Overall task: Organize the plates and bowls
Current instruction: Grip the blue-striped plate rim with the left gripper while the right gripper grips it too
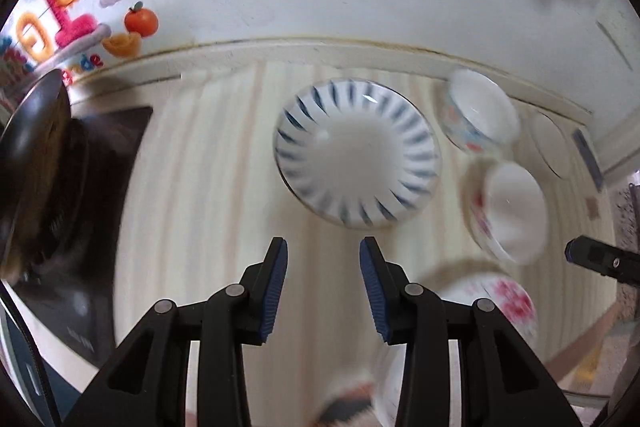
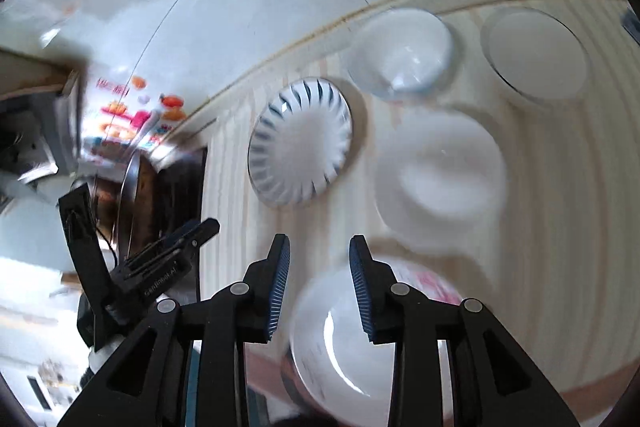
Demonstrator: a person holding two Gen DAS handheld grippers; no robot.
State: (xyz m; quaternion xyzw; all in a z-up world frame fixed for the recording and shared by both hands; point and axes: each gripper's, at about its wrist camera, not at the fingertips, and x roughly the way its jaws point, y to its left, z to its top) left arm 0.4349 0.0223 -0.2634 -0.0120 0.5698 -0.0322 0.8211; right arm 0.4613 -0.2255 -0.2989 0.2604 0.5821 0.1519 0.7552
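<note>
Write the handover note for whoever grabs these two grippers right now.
Left gripper: open, empty, aimed at the blue-striped plate.
Right gripper: open, empty, above the near floral bowl.
On the counter, all apart: striped plate, three floral bowls, including one by the wall and the middle one, plus a plain white plate at the far right.
Done: nothing stacked yet.
Left: stack bowls together, plates together.

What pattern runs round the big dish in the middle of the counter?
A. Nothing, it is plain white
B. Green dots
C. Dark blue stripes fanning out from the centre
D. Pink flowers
C. The blue-striped dish has dark blue strokes radiating round its rim, seen from both wrist cameras; the pink flowers are on the floral bowl beside it.
</note>
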